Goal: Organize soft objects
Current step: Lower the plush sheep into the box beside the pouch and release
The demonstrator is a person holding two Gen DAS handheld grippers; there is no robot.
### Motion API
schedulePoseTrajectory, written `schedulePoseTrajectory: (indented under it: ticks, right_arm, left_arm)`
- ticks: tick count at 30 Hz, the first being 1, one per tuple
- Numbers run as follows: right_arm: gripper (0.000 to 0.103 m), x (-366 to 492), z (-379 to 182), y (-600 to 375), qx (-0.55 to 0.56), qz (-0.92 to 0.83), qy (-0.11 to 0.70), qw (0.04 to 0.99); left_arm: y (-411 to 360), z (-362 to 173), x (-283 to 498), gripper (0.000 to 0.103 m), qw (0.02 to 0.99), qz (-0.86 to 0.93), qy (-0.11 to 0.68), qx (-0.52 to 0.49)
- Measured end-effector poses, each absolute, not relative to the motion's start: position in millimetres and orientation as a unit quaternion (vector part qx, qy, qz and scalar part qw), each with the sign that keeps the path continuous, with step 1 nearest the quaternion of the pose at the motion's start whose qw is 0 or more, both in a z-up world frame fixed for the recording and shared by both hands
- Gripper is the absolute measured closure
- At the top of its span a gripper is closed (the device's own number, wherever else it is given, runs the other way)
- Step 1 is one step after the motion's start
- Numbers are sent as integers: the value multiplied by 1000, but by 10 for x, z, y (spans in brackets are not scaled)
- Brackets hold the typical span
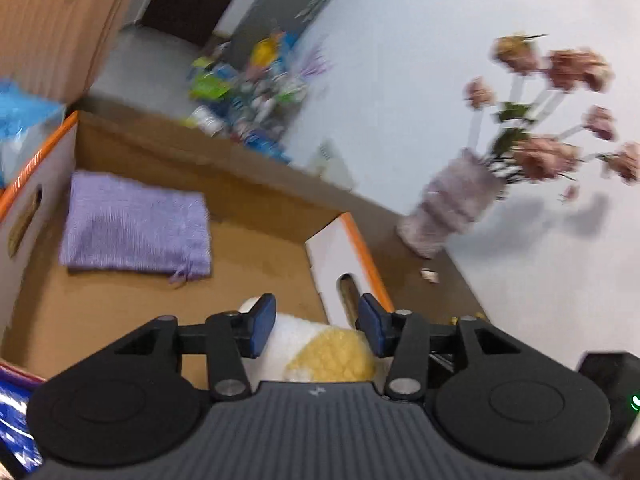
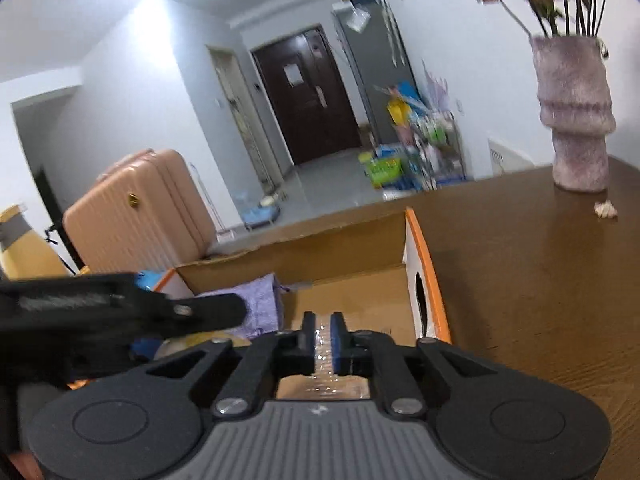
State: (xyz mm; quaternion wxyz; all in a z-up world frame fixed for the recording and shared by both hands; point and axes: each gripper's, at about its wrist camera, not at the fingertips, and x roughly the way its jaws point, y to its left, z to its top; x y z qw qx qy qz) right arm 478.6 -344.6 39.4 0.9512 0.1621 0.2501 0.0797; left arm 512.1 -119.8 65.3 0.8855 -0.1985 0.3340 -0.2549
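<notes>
a white and yellow plush [image 1: 320, 350] sits between the half-open fingers of the left gripper [image 1: 316, 330], over the cardboard box [image 1: 256, 192] on the brown surface [image 2: 520, 280]. a purple cloth [image 1: 136, 228] lies inside the box. the right gripper [image 2: 323, 340] fingers pinch clear plastic wrap [image 2: 323, 350].

worktop [image 2: 520, 280]: dark brown wood grain | cardboard box [image 2: 424, 264]: open, orange-edged, rests on it | ribbed pale vase [image 2: 576, 120]: upright, near far edge, well apart from box | small pale scrap [image 2: 606, 210]: just beside vase base
</notes>
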Motion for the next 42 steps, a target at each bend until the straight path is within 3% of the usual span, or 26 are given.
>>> schedulePoseTrajectory:
  ticks: [1,3,6,8,10,12,14,17,22,27,31,37,42]
  right_arm:
    - [91,4750,413,-3453,159,79,246,953]
    - [84,4671,471,-3510,169,85,239,952]
    - [59,4394,591,-3633,219,129,211,944]
    - [31,4184,583,-3639,235,166,190,939]
    - [24,4118,538,-3480,218,183,198,938]
    - [27,4143,452,-3223,170,184,213,944]
    - [52,4262,363,-3029,129,161,230,951]
    - [58,4440,365,-2965,121,161,240,950]
    - [59,4732,607,-3200,160,185,242,939]
    - [45,5626,349,-3653,261,250,344,867]
    - [43,5607,411,-3480,126,125,334,926]
    - [44,5637,370,-3218,-15,111,332,937]
    - [46,5558,498,-3206,-17,113,303,946]
  left_arm:
    - [-1165,705,5066,46,896,-244,325,-181]
    - [-1093,788,4988,45,909,-226,317,-152]
    - [-922,806,4914,43,914,-218,311,-144]
    - [-843,787,4876,43,915,-208,315,-142]
    - [-849,744,4940,43,915,-197,323,-143]
    - [-888,703,5002,43,913,-190,330,-146]
    - [-928,687,5050,43,914,-184,332,-145]
    - [-915,699,5081,43,916,-182,330,-138]
    - [-820,728,5207,42,922,-169,323,-129]
    - [-896,637,5545,42,919,-152,344,-116]
    - [-1017,523,5709,39,914,-158,362,-88]
    - [-1126,368,5866,39,905,-160,386,-77]
    - [-1155,331,5916,39,907,-163,385,-58]
